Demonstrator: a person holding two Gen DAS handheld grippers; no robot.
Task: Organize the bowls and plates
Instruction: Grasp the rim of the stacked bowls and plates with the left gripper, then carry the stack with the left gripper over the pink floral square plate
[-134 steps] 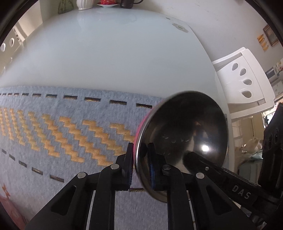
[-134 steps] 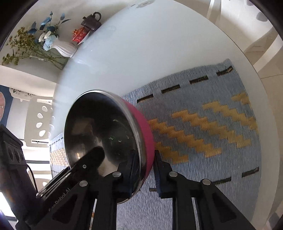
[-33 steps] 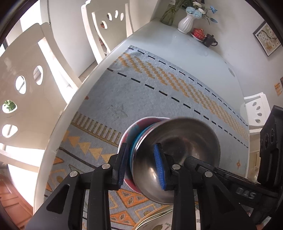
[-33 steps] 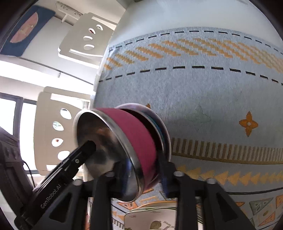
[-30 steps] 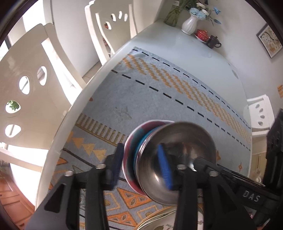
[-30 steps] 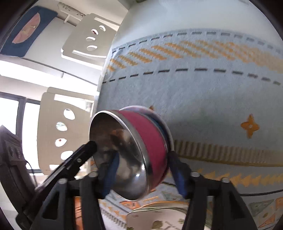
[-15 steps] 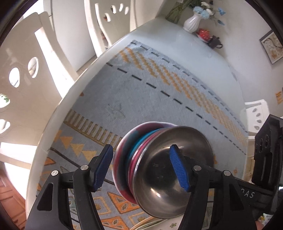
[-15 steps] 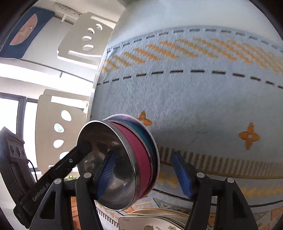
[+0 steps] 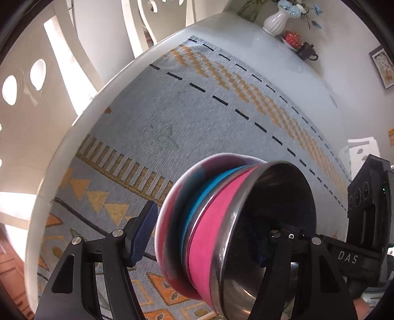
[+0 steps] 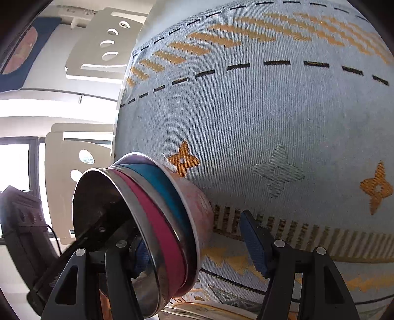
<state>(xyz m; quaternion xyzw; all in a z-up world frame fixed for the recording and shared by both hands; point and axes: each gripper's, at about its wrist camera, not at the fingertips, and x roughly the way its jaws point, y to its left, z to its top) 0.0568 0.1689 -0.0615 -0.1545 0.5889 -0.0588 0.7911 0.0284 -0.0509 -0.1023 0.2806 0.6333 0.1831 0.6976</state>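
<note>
A steel bowl with a pink outside (image 9: 209, 236) (image 10: 157, 236) sits nested in a blue bowl (image 9: 209, 182) (image 10: 152, 177), which sits in a larger pink and white bowl (image 9: 172, 209) (image 10: 197, 201) on the patterned cloth. My left gripper (image 9: 204, 233) is open, its jaws wide on either side of the stack's rim. My right gripper (image 10: 197, 241) is open too, astride the rim from the opposite side. Neither pad presses the bowls. A plate rim (image 10: 209, 307) shows below the stack.
A grey and orange patterned cloth (image 9: 197, 118) covers the near part of the white table (image 9: 270, 49). White chairs (image 9: 29, 86) (image 10: 98, 49) stand along the table's edge. A white vase (image 9: 273, 21), a red dish and a dark teapot (image 9: 307, 51) stand at the far end.
Both grippers carried the pink steel bowl to the stack, set it into the blue bowl and opened. Over the last half second the jaws have spread a little wider.
</note>
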